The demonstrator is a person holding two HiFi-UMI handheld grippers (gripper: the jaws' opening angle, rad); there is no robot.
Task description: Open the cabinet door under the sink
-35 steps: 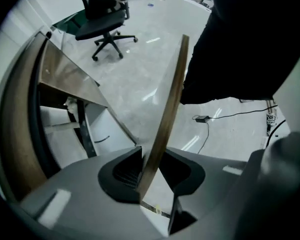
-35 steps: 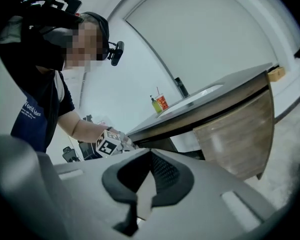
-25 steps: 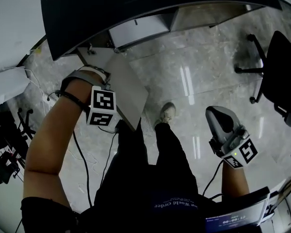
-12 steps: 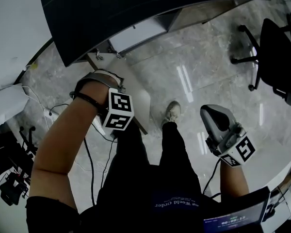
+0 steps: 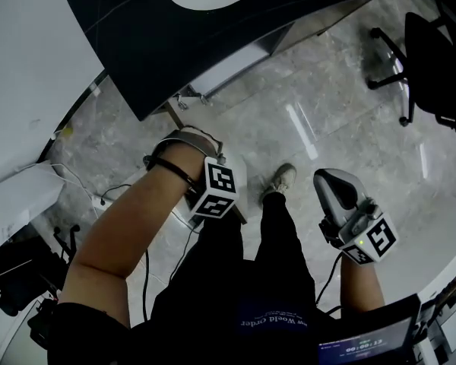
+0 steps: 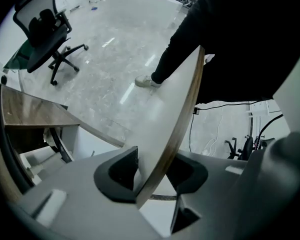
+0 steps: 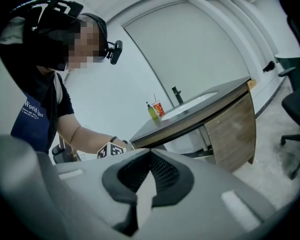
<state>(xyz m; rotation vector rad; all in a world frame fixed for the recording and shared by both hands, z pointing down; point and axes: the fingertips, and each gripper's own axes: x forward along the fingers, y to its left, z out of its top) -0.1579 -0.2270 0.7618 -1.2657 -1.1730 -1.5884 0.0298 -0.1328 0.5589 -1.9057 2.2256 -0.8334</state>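
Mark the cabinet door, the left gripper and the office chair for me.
cabinet door (image 6: pixel 166 115), left gripper view, on its white face.
left gripper (image 6: pixel 155 176), left gripper view, midway between its jaws, which clamp the door's edge.
office chair (image 6: pixel 39 26), left gripper view, on its backrest.

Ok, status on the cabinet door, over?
Left hand-held gripper clamped on the cabinet door edge; right hand-held gripper shut, empty. Door stands open. Person's leg close beside it, possibly in the swing.

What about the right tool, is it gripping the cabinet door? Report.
No, the right tool is shut on nothing; the left tool clamps the cabinet door.
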